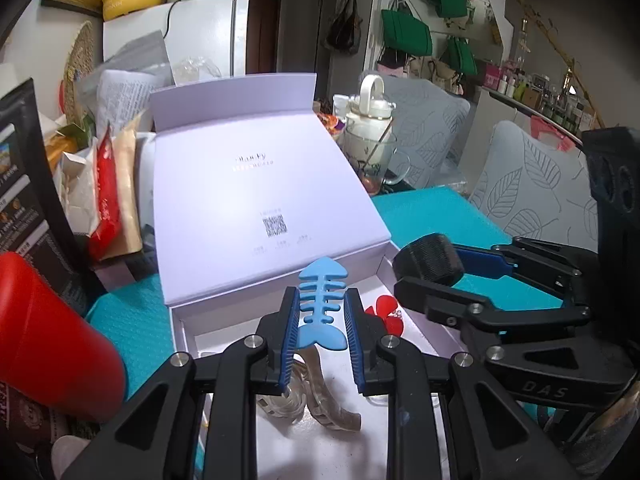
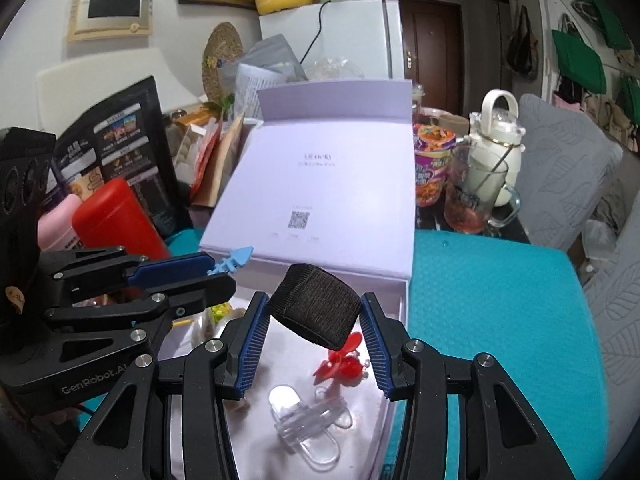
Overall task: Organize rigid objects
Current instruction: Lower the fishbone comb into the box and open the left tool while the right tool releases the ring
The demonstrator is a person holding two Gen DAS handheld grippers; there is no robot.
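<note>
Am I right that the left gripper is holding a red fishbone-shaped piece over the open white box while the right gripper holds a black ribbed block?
Not quite: the fishbone-shaped piece in the left gripper is light blue, as the left wrist view shows. The rest stands: it is over the open white box, and the right gripper holds the black ribbed block.

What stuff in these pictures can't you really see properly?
- Clear plastic clip: left wrist view, partly hidden behind the left gripper, which grips a light blue fishbone-shaped piece.
- Red flower-shaped piece: right wrist view, top covered by the black ribbed block in the right gripper.
- Small printing on the open pale lilac box's lid: too small and blurred in both views.
- Red cylinder: cut off by the left wrist view's edge.
</note>
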